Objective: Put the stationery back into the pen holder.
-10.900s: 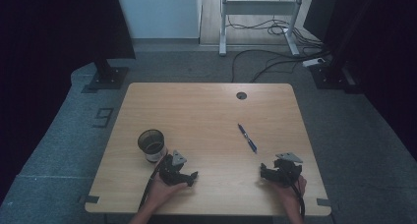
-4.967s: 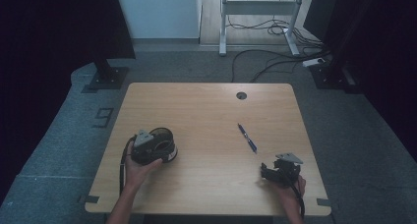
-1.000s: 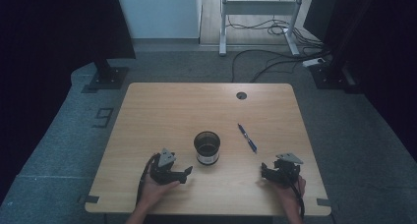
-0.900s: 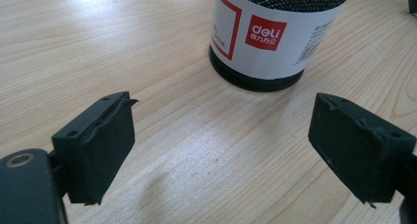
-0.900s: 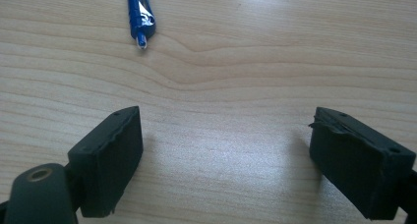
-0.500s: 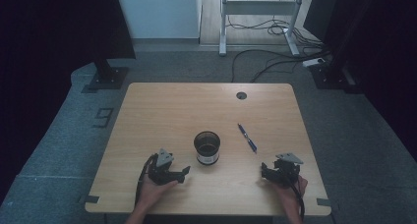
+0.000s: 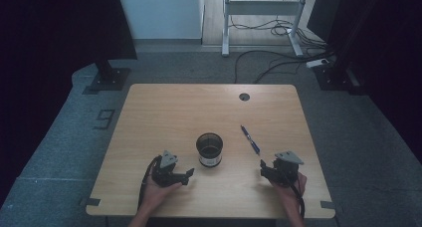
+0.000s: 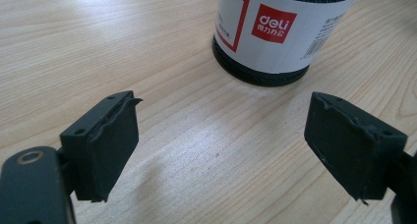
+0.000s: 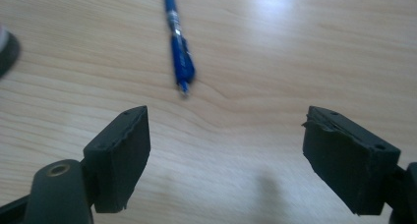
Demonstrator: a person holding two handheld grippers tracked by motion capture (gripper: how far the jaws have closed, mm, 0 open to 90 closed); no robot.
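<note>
Two grippers rest low on the near part of the table, one in each hand. One cup, black mesh with a white label, stands upright near the middle of the table, and one blue pen lies flat just to the right of it, not touching it.

On the left side, the left gripper points toward the cup and stops short of it. In the left gripper view its two black pads stand well apart with only bare wood between them, and the cup is ahead of them, a little to the right. These jaws have just been closing, with nothing between them.

On the right side, the right gripper sits near the pen and points toward it. In the right gripper view its two pads are wide apart and hold nothing; the pen lies on the wood ahead of them, apart from both. These jaws have also just been closing a little, again with nothing between them.
</note>
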